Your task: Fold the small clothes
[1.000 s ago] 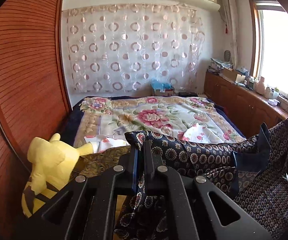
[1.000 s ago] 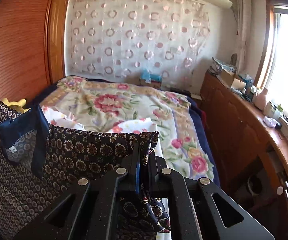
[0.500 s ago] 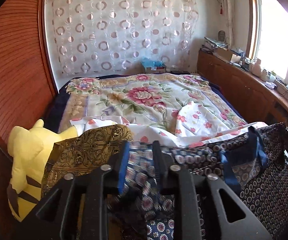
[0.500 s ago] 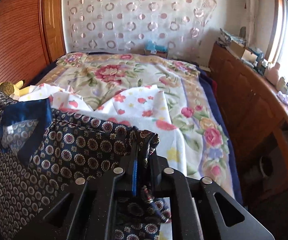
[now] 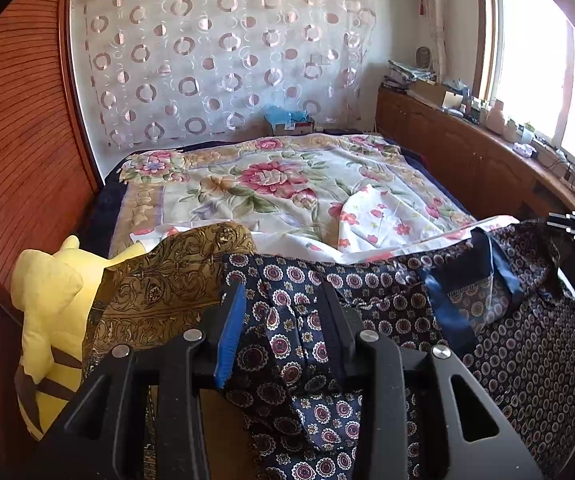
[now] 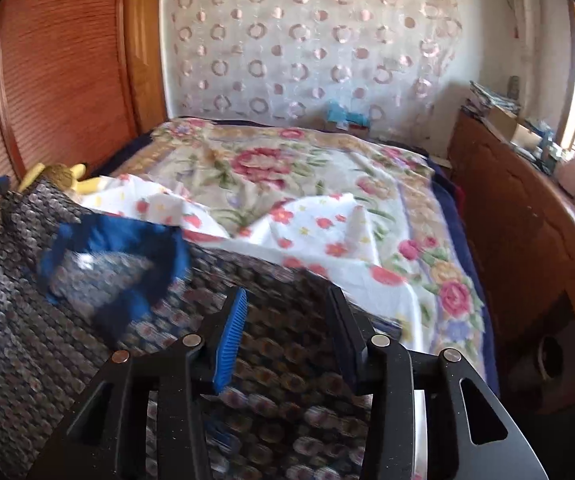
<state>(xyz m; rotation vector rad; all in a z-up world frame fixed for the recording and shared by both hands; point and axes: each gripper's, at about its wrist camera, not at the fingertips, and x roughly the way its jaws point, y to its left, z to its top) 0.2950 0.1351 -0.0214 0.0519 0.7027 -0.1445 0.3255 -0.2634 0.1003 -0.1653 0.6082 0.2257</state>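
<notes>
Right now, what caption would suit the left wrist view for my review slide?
Left tongs opening over a dark patterned garment lying on the floral bedspread, a yellow plush toy beside it.

Both my wrist cams look forward and down along their fingers, close over the patterned navy garment [image 5: 507,344] at the bed's near edge. Left cam sits leftward, by the yellow plush toy [image 5: 51,308]; right cam rightward, blurred. Shared: garment, floral bedspread [image 6: 271,176], circle-print curtain [image 5: 223,60].
</notes>
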